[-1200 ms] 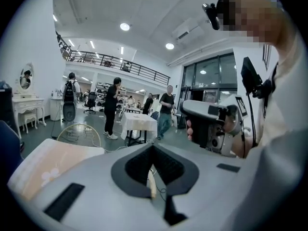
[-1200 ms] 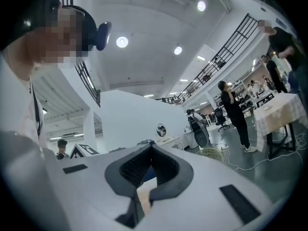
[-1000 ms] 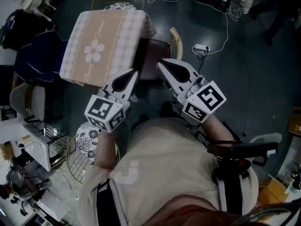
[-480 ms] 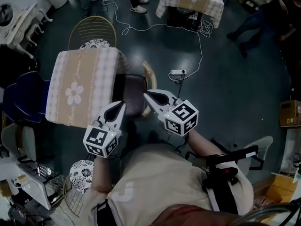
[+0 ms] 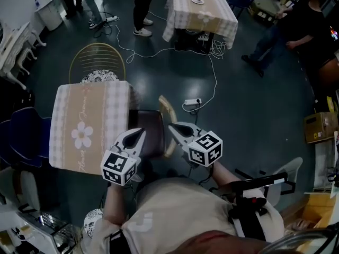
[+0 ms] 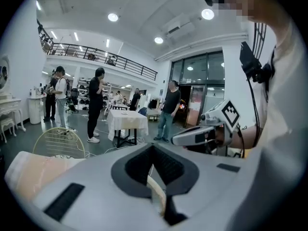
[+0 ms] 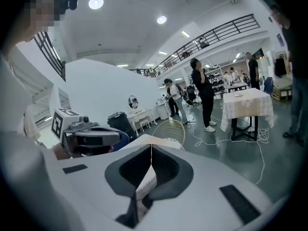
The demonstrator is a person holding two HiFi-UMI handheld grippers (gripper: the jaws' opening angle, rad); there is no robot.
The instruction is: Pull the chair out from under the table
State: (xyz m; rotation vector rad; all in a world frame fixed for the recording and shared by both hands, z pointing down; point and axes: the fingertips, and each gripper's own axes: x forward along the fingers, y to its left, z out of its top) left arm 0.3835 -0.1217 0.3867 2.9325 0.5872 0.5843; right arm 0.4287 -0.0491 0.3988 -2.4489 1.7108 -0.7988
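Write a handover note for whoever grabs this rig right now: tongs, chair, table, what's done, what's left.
Left tongs: shut, empty, over the chair's near side.
Right tongs: shut, empty, tip beside the pale curved backrest; contact unclear.
Chair: tucked partly under the checked-cloth table, backrest towards the open floor.
Done: both hands at the chair, nothing gripped.
Left: open the tongs, probably take the backrest, pull the chair clear.
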